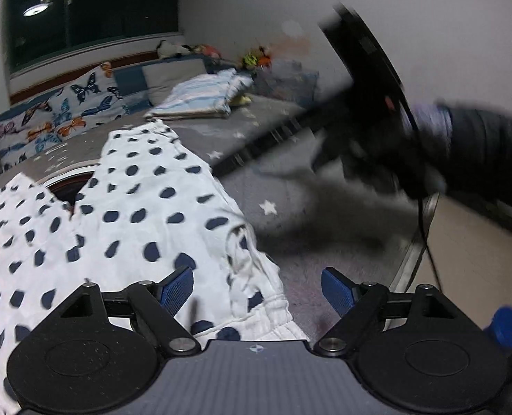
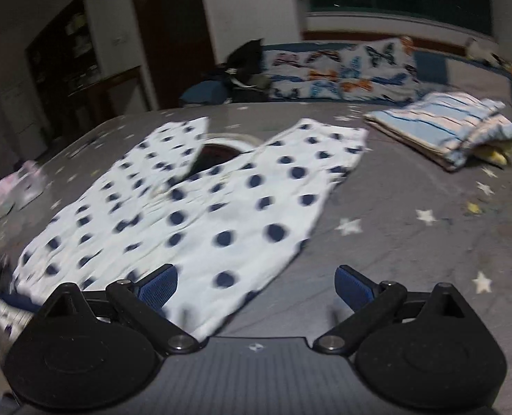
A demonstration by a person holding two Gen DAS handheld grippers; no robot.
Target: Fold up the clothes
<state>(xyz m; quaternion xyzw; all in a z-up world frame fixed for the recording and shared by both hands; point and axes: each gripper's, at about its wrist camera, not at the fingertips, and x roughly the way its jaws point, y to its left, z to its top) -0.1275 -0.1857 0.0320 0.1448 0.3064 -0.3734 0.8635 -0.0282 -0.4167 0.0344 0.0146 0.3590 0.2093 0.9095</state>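
White trousers with dark blue dots (image 1: 135, 214) lie spread on the grey star-print bed cover (image 1: 290, 204), legs pointing away. My left gripper (image 1: 257, 292) is open just above their waistband at the near right corner, holding nothing. In the right wrist view the same trousers (image 2: 200, 204) lie flat, and my right gripper (image 2: 257, 287) is open over their near right edge, holding nothing. The right gripper also shows in the left wrist view (image 1: 376, 131) as a blurred black shape above the bed, held by a dark-sleeved arm.
A folded blue-striped garment (image 2: 446, 128) lies on the bed at the far right. Butterfly-print pillows (image 2: 342, 72) line the headboard. A pink-and-white item (image 2: 14, 186) lies near the bed's left edge. The bed's right edge and floor (image 1: 463, 259) show in the left wrist view.
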